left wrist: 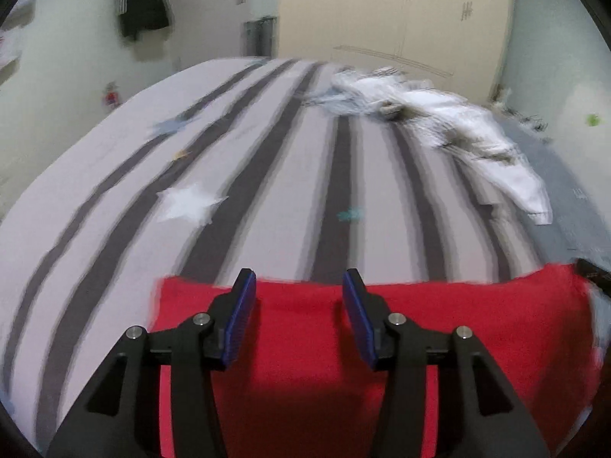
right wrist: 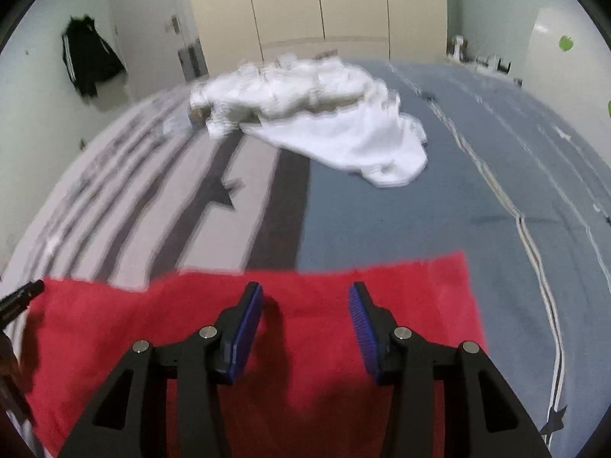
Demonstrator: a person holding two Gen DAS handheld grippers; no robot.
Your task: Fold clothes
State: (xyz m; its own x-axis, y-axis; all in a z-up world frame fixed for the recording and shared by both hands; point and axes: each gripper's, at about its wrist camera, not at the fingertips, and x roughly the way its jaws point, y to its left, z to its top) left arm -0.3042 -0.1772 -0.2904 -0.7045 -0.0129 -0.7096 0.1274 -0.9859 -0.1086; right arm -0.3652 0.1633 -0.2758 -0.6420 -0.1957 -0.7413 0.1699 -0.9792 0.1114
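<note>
A red garment [left wrist: 458, 324] lies flat on the bed, folded into a wide rectangle with a straight far edge. My left gripper [left wrist: 298, 278] hovers over its left part, jaws open and nothing between the blue pads. In the right wrist view the same red garment [right wrist: 114, 324] spreads below my right gripper [right wrist: 305, 290], which is also open and empty over the right part. A dark tip [right wrist: 19, 297] of the other gripper shows at the left edge. Both pictures are blurred.
The bed [left wrist: 114, 191] has a grey-striped cover with stars on the left and a blue cover [right wrist: 496, 191] on the right. A heap of white clothes [right wrist: 324, 126] lies at the far side. Cream wardrobe doors [right wrist: 324, 0] stand behind; a black jacket [right wrist: 88, 61] hangs on the wall.
</note>
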